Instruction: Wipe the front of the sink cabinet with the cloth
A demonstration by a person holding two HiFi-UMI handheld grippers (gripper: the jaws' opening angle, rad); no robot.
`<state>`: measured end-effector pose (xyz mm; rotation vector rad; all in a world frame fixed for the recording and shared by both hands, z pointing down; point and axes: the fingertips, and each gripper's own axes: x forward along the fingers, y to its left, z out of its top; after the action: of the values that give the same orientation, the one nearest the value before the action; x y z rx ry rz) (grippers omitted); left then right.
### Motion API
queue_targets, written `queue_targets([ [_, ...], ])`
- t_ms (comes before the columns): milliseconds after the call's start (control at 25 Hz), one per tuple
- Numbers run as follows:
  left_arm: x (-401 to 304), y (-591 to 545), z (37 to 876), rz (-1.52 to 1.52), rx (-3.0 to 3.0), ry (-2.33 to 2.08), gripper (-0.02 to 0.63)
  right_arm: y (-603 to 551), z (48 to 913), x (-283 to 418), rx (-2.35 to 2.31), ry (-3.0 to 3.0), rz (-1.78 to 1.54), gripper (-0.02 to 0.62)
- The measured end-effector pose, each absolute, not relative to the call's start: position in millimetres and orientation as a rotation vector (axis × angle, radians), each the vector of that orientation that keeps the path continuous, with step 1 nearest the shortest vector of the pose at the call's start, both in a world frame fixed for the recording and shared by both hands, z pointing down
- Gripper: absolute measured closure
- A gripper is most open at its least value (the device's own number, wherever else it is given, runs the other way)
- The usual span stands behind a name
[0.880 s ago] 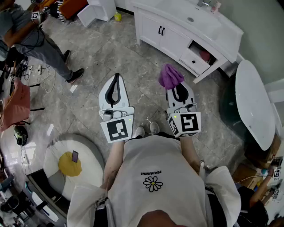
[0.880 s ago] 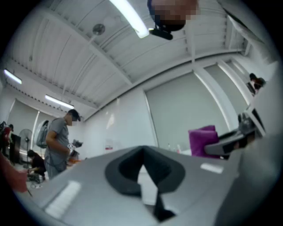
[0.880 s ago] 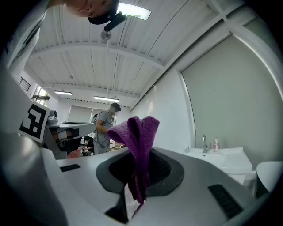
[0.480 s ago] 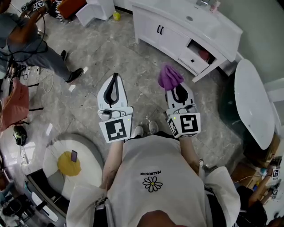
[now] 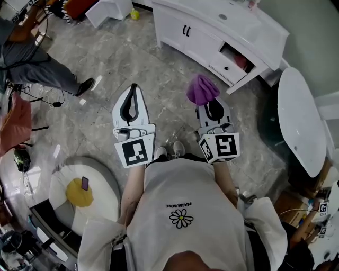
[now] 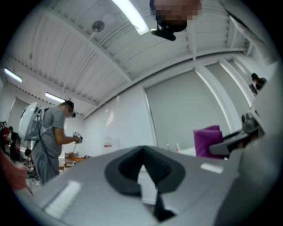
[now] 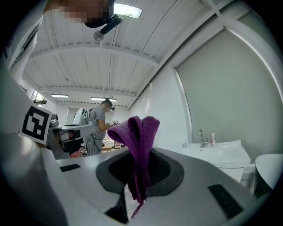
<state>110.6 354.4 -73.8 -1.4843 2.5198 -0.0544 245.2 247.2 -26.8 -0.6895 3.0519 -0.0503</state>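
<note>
My right gripper [image 5: 204, 99] is shut on a purple cloth [image 5: 202, 89], which sticks out past its tip; in the right gripper view the cloth [image 7: 137, 145] stands pinched between the closed jaws. My left gripper [image 5: 133, 91] is shut and holds nothing; its jaws meet with nothing between them [image 6: 143, 165]. The white sink cabinet [image 5: 212, 37] stands ahead across the floor, well beyond both grippers, with two doors on the left and a drawer [image 5: 235, 63] pulled open on the right. Its basin and tap [image 7: 202, 139] show in the right gripper view.
A white oval table [image 5: 299, 119] stands at the right. Another person [image 5: 32, 58] stands at the far left with cables on the floor. A round white cushion with a yellow thing [image 5: 79, 193] lies at lower left. A white step stool [image 5: 108, 9] sits at top.
The whole view has shifted slightly: both grippers and the cabinet sit a little higher and further left in the head view. The cloth stays clamped in the right gripper.
</note>
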Motion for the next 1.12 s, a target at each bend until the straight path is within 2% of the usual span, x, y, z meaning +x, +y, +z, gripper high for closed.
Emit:
queue_targets([
  [400, 113.9, 331.0, -70.0, -0.039, -1.429, 2.529, 0.601, 216.1, -7.8, 258.0, -0.657, 3.055, -0.142, 0.541],
  [680, 86.5, 286.7, -70.9, -0.029, -1.441, 2.516, 0.601, 181.0, -3.9, 239.8, -0.667, 3.083, -0.116, 0.541],
  [960, 24.6, 231.0, -54.4, -0.039, -1.506, 2.497, 0.601, 132.3, 8.3, 189.4, -0.738, 3.104, -0.124, 0.540],
  [1120, -25.7, 184.2, -54.6, -0.034, -1.558, 2.495, 0.601, 92.3, 11.4, 138.0, -0.787, 3.108, -0.150, 0.541],
])
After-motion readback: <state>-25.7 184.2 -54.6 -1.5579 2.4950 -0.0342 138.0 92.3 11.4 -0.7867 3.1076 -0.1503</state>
